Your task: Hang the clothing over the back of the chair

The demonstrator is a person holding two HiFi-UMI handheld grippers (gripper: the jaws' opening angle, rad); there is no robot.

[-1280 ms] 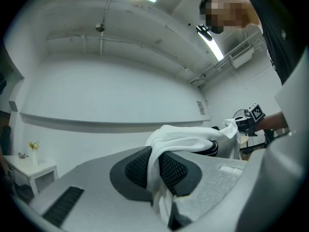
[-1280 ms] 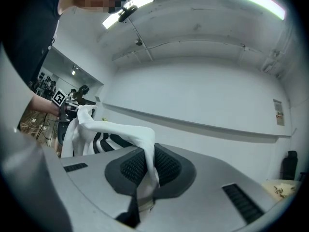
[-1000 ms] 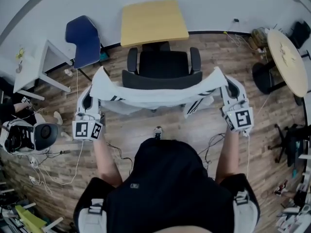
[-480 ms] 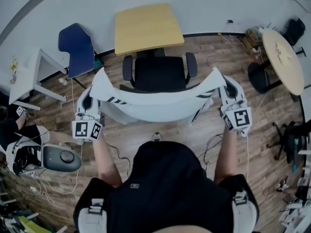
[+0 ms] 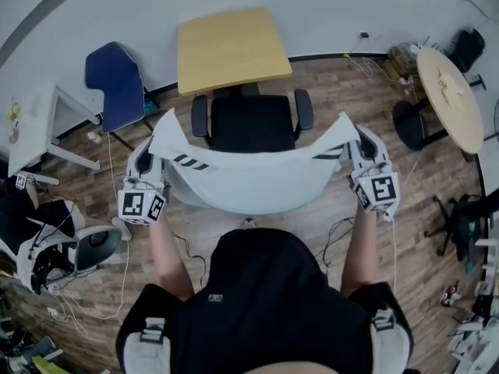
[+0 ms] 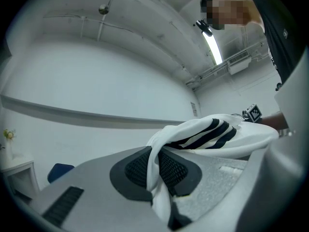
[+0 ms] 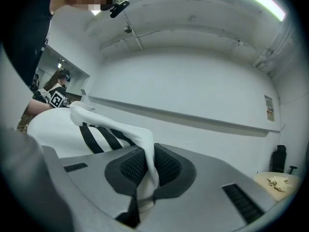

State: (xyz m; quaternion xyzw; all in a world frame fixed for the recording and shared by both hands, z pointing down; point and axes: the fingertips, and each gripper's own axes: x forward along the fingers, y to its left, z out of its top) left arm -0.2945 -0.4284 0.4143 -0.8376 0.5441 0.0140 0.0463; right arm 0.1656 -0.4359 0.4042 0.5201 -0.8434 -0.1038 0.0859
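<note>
A white garment with black stripes (image 5: 249,179) hangs stretched between my two grippers in the head view, sagging in front of a black office chair (image 5: 243,121). My left gripper (image 5: 148,153) is shut on the garment's left end (image 6: 159,168). My right gripper (image 5: 360,142) is shut on its right end (image 7: 147,163). The cloth covers the chair's backrest from this angle; whether it touches it I cannot tell. The chair's seat and both armrests show beyond the cloth.
A yellow table (image 5: 228,47) stands behind the chair against the wall. A blue chair (image 5: 115,74) and a white side table (image 5: 35,119) are at the left, a round table (image 5: 450,96) at the right. Cables and gear (image 5: 70,249) lie on the wood floor.
Both grippers have lifted the garment and drawn it toward me, so it now hangs higher and wider. The view has shifted slightly, and the gear on the floor at the left has moved.
</note>
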